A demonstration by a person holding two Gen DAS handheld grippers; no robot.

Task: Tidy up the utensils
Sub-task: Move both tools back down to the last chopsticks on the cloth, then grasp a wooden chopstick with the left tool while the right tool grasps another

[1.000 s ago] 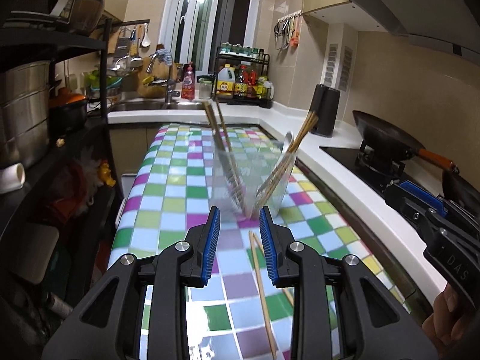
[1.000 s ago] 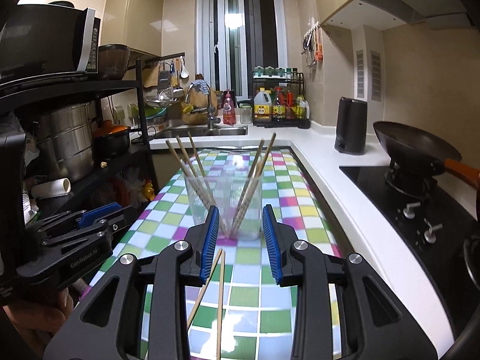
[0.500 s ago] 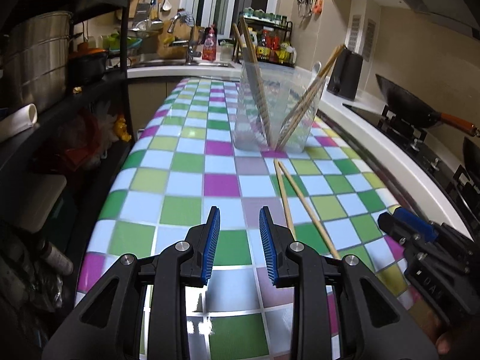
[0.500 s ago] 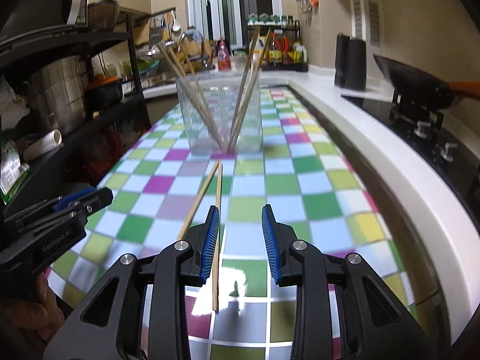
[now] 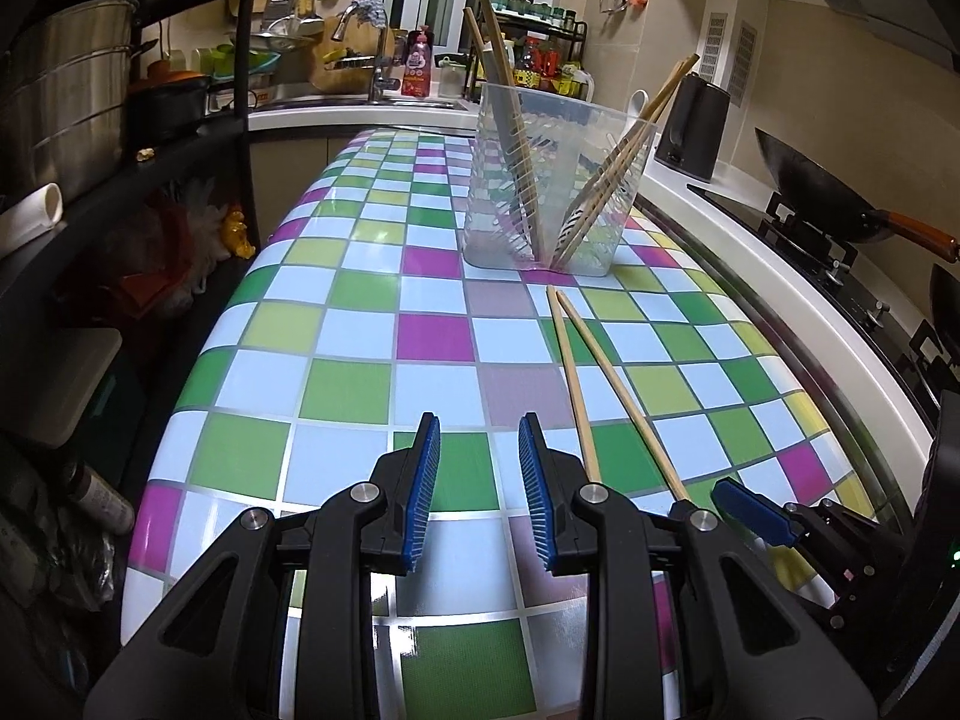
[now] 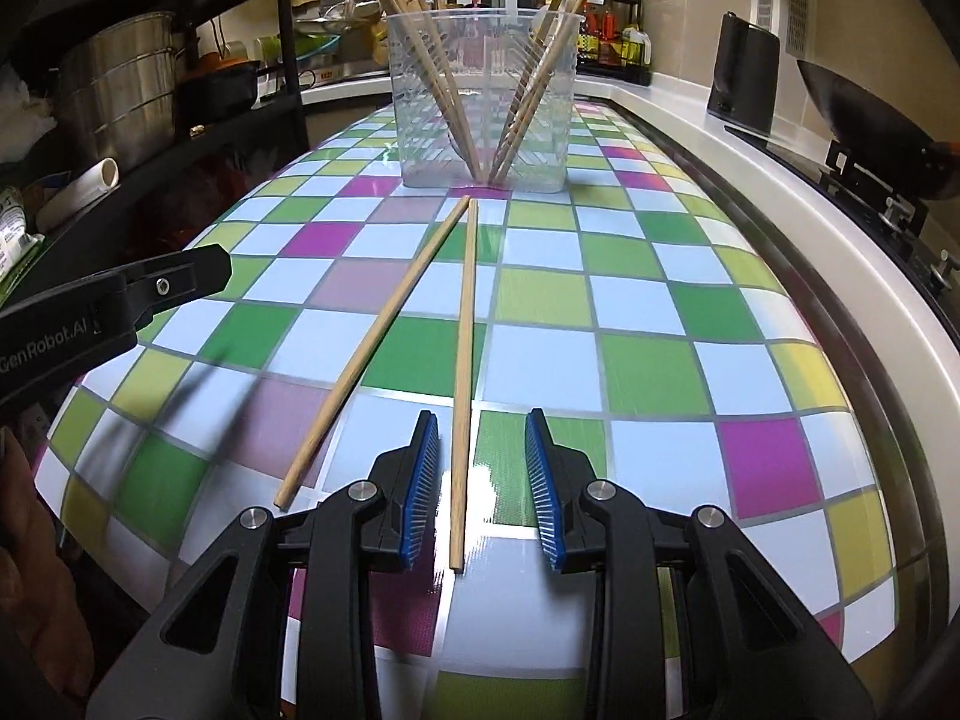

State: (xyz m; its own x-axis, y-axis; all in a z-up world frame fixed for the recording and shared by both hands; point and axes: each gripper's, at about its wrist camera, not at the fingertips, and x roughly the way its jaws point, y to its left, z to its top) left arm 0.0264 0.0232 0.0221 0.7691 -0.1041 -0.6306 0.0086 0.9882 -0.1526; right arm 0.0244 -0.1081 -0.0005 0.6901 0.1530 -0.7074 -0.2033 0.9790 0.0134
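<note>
straddling chopstick [image 6: 461, 420], right hand-held gripper [image 6: 482, 483]

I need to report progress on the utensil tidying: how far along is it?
Done: several chopsticks stand in the clear holder. In hand: nothing gripped; the right gripper is open around one loose chopstick. Left: that one and the other chopstick on the checkered table; the left gripper is empty.
</note>
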